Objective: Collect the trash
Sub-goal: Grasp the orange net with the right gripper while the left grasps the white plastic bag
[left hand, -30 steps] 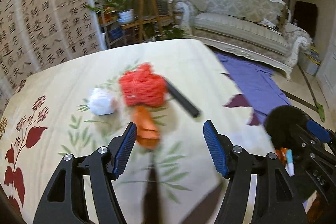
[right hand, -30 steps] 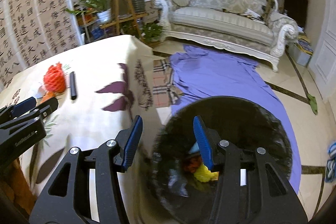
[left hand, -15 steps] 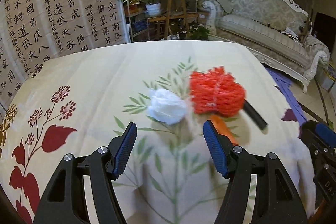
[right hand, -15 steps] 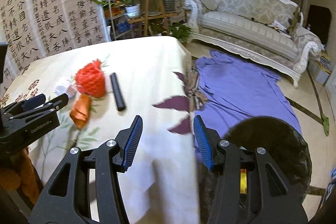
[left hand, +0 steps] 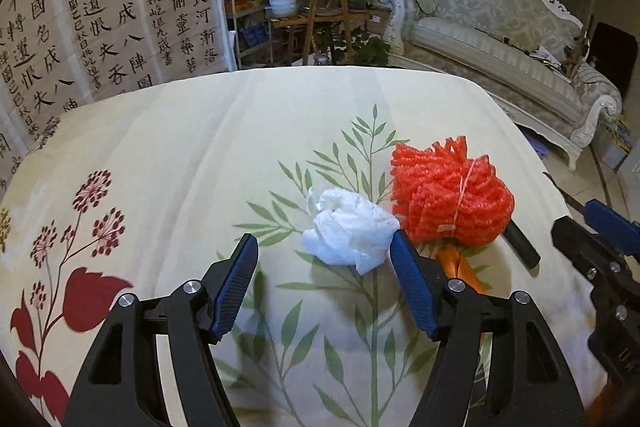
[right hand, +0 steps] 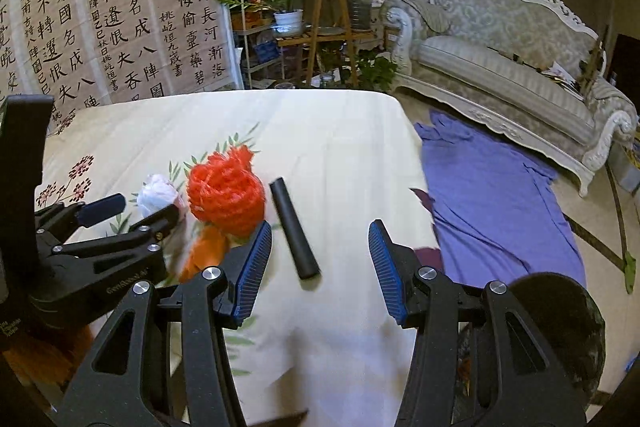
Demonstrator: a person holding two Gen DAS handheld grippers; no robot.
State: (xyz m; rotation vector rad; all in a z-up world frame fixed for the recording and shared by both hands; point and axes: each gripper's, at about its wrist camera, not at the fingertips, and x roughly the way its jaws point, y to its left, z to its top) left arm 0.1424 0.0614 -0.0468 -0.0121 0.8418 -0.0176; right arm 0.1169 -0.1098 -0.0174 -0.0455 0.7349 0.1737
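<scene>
Bin (right hand: 560, 323) contents unclear; left hand-held gripper (left hand: 324, 269) and right hand-held gripper (right hand: 320, 259) wide, empty.

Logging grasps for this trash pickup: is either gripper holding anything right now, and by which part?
Nothing is held. The left gripper is open before the white tissue wad; the right gripper is open near the black tube.

Left tool (left hand: 323, 281) now sits lower and further left over the counter (left hand: 168, 155); white crumpled tissue (left hand: 349, 230) lies just ahead of its spread fingers, no longer the orange wrapper (left hand: 460, 265). Right tool (right hand: 320, 269) has swung off the black bin (right hand: 560, 323), now at lower right edge, and faces the black cylinder (right hand: 294, 231). Red mesh net (left hand: 448, 195) looms larger.
</scene>
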